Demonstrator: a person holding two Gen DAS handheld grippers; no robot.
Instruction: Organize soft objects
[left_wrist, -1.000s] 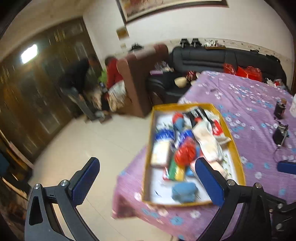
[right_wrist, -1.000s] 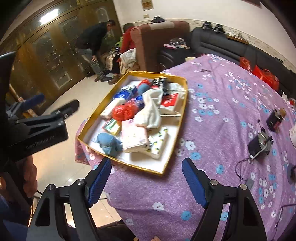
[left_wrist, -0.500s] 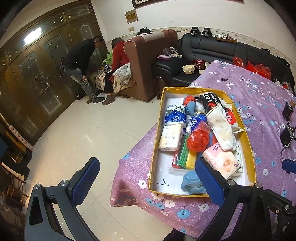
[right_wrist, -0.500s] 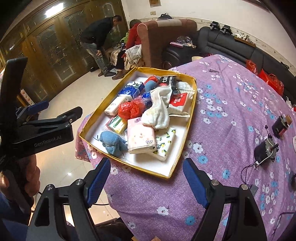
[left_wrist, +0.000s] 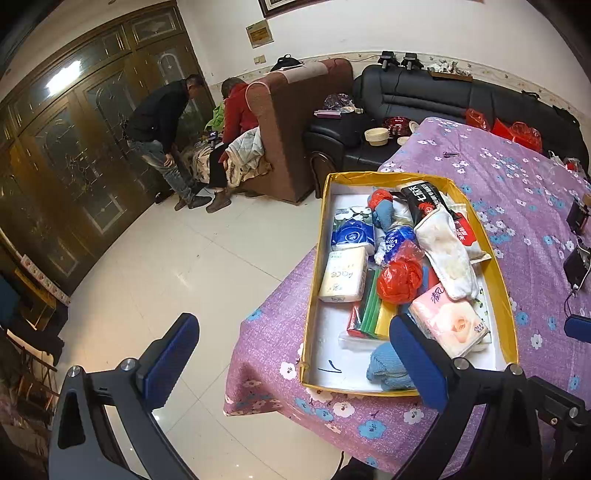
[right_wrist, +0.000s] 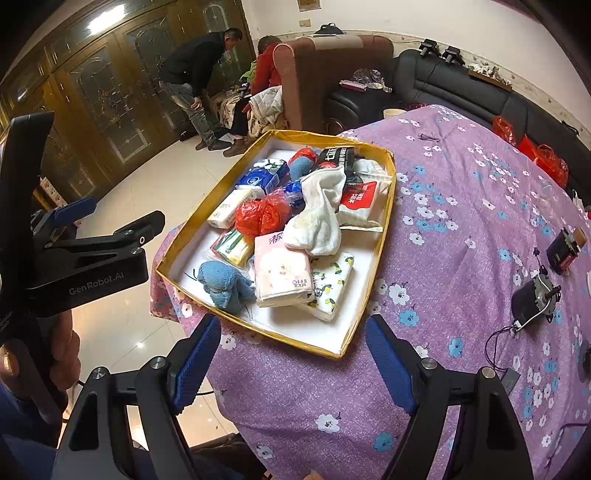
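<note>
Left gripper (left_wrist: 293, 356): spread wide, nothing between the blue pads, held short of the table's near corner with 1 pad over floor and the other over the tray's near end. Right gripper (right_wrist: 293, 363): likewise wide apart and empty, above the purple flowered cloth (right_wrist: 461, 206) just in front of the tray.

Yellow-rimmed tray (right_wrist: 386, 218) near the table's corner, heaped with soft goods: blue knitted piece (right_wrist: 223, 284) at the near end, pink tissue pack (right_wrist: 280, 271) beside it, white sock (right_wrist: 319, 218) draped across the pile, red plastic bag (right_wrist: 260, 214) bunched mid-tray. Deeper packs largely buried, labels mostly unreadable. Blue knit partly hidden behind 1 pad in the left wrist view.

Small motor (right_wrist: 533, 299) with trailing wires well apart to the right.
</note>
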